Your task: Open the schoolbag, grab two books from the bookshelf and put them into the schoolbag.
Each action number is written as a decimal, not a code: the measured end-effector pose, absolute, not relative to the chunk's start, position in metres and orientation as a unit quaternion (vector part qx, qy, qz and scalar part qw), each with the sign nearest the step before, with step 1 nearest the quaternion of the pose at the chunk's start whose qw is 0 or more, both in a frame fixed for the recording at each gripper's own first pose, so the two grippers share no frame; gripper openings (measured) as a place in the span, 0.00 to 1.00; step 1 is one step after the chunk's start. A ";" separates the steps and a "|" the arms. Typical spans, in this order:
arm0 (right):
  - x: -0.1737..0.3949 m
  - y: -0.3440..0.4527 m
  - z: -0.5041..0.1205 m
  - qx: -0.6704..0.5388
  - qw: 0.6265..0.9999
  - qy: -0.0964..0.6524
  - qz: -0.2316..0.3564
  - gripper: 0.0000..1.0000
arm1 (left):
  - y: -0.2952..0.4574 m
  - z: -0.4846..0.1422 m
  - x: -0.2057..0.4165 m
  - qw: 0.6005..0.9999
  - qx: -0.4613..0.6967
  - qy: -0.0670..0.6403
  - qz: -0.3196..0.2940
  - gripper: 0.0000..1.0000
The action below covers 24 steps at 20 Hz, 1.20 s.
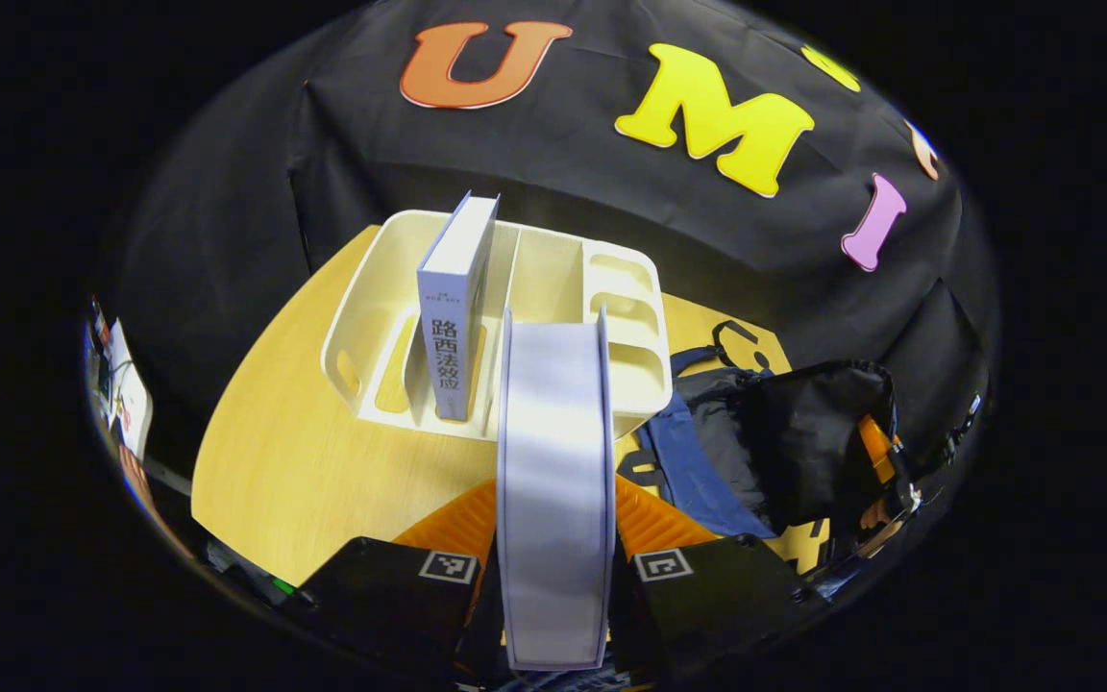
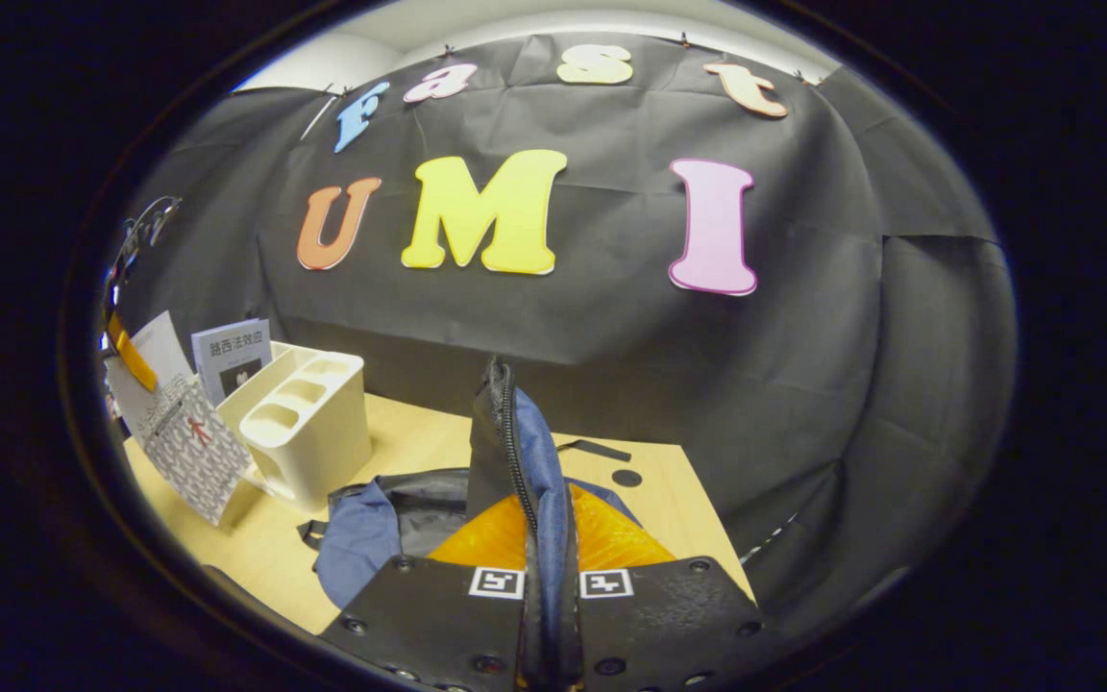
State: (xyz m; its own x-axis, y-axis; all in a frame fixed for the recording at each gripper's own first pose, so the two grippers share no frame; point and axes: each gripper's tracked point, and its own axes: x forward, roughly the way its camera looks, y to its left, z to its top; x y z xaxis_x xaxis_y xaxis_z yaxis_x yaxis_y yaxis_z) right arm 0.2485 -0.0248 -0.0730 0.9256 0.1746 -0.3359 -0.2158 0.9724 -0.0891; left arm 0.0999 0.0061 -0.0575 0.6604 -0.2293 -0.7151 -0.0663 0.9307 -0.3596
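The book [image 1: 455, 306] standing in the white bookshelf [image 1: 371, 327] has big Chinese words, 路西法效应, running down its spine, and the same words sit across its front cover [image 2: 233, 358].

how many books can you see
2. One book is clamped between the left gripper's fingers, out of the rack. The other book stands upright in the rack. None seen in the bag, though its inside is hidden.
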 end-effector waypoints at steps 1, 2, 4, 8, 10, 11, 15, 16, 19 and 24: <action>0.249 -0.023 -0.073 -0.063 0.979 0.167 0.100 0.06 | 0.007 -0.059 0.096 0.892 -0.189 0.408 -0.047 0.45; 0.249 -0.022 -0.073 -0.063 0.979 0.168 0.099 0.07 | 0.007 -0.059 0.094 0.892 -0.195 0.405 -0.046 0.45; 0.250 -0.021 -0.073 -0.068 0.978 0.169 0.098 0.06 | 0.005 -0.058 0.086 0.894 -0.202 0.397 -0.048 0.45; 0.253 -0.015 -0.072 -0.080 0.976 0.175 0.101 0.07 | -0.025 -0.061 0.072 0.897 -0.199 0.387 -0.075 0.46; 0.254 -0.013 -0.071 -0.083 0.976 0.175 0.103 0.06 | -0.054 -0.058 0.067 0.895 -0.201 0.384 -0.109 0.46; 0.254 -0.012 -0.070 -0.084 0.976 0.174 0.103 0.06 | -0.071 -0.056 0.066 0.893 -0.205 0.380 -0.126 0.46; 0.256 -0.011 -0.065 -0.086 0.976 0.169 0.110 0.06 | -0.135 -0.048 0.078 0.884 -0.229 0.365 -0.183 0.45; 0.255 -0.013 -0.065 -0.084 0.976 0.170 0.112 0.06 | -0.151 -0.048 0.083 0.880 -0.236 0.363 -0.197 0.46; 0.257 -0.017 -0.063 -0.082 0.975 0.171 0.114 0.06 | -0.192 -0.053 0.099 0.865 -0.263 0.360 -0.230 0.45; 0.260 -0.023 -0.053 -0.075 0.976 0.169 0.119 0.06 | -0.222 -0.077 0.139 0.848 -0.321 0.353 -0.229 0.45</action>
State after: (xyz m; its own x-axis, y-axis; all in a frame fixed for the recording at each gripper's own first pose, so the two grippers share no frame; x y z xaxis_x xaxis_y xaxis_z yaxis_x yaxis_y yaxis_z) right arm 0.2599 -0.0228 -0.0532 0.9148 0.2061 -0.3474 -0.2565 0.9608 -0.1055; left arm 0.1388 -0.2216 -0.0768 0.6459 -0.6160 -0.4511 0.1624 0.6881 -0.7072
